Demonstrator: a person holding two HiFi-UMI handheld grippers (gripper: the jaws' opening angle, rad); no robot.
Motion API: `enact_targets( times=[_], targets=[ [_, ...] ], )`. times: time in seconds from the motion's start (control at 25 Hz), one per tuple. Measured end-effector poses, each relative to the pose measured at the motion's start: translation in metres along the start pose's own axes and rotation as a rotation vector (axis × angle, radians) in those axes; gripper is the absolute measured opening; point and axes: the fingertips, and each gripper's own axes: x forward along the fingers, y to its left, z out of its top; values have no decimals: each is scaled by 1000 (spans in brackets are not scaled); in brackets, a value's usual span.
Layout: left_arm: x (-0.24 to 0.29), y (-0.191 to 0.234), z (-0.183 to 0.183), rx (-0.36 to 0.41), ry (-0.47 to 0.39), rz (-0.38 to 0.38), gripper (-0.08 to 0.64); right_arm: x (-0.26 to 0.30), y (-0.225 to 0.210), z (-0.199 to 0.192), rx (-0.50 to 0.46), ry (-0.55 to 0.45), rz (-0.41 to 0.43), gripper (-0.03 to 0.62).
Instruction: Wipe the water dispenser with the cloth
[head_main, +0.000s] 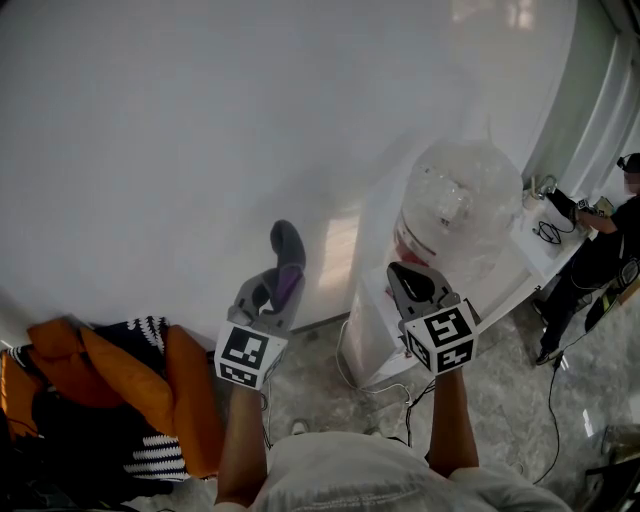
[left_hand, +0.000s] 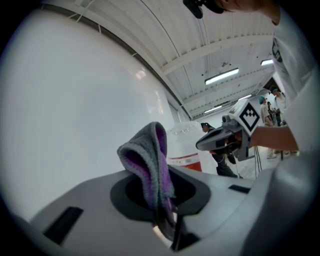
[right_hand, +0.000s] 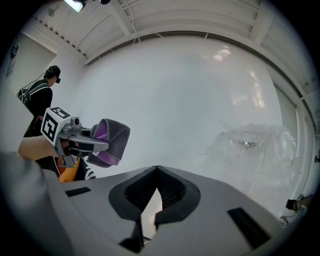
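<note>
A grey cloth with a purple inner side (head_main: 287, 255) sticks up from my left gripper (head_main: 272, 292), which is shut on it. In the left gripper view the cloth (left_hand: 150, 157) folds over the jaws and hides their tips. The water dispenser has a white body (head_main: 378, 318) and a clear upturned bottle (head_main: 465, 195) with a red collar, and stands against the wall. My right gripper (head_main: 408, 275) is held in front of its upper body, just left of the bottle, shut and empty; its tips meet in the right gripper view (right_hand: 157, 169). The bottle (right_hand: 255, 145) lies to the right there.
A white wall (head_main: 200, 130) fills the background. A pile of orange and striped clothing (head_main: 120, 400) lies at the lower left. Cables (head_main: 400, 392) trail on the floor by the dispenser's base. A person (head_main: 600, 250) stands at a white ledge (head_main: 545, 250) on the right.
</note>
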Motion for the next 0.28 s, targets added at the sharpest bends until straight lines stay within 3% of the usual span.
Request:
enact_targets(
  times=[0.28],
  targets=[
    [3, -2, -5, -17, 2, -25, 63, 2, -2, -5, 12, 7, -2, 15]
  ],
)
